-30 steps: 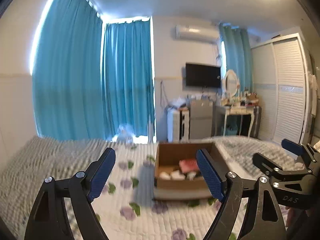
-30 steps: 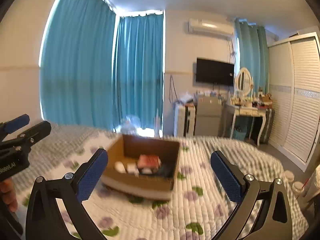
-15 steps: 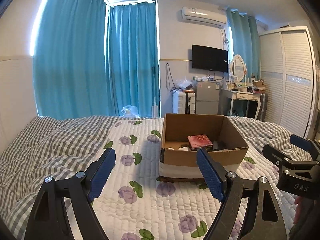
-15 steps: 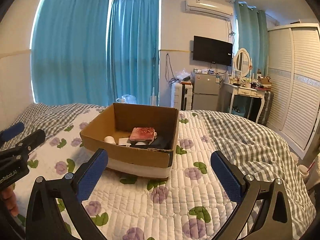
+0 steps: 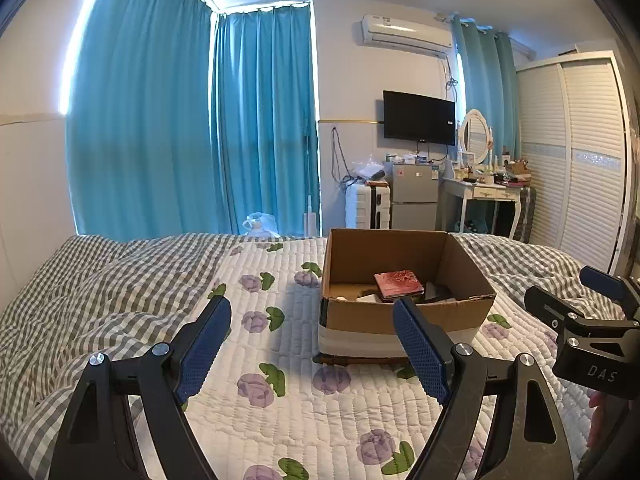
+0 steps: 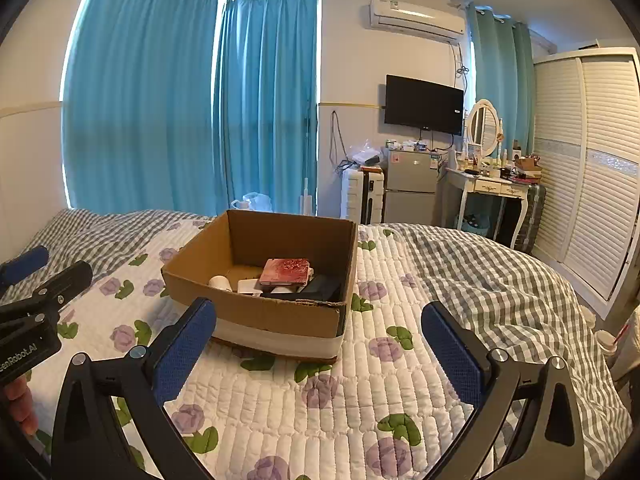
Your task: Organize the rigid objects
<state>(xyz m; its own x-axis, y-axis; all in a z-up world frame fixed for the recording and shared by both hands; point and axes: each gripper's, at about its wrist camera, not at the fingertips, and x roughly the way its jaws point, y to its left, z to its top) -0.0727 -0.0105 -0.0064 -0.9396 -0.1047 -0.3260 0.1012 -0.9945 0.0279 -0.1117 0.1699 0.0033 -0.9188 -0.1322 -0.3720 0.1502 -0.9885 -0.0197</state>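
Currently we hold left gripper [image 5: 312, 344] and right gripper [image 6: 318, 344] spread wide, nothing gripped, facing box [image 6: 256, 312] with red book [image 6: 285, 272] inside; stage unclear: either unloading or packing finished.

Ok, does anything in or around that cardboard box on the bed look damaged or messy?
Slightly. The cardboard box has a ragged, torn near rim at its right corner, and its contents are a loose jumble: the red patterned book lies tilted on top of white and black items. Nothing has spilled onto the quilt.
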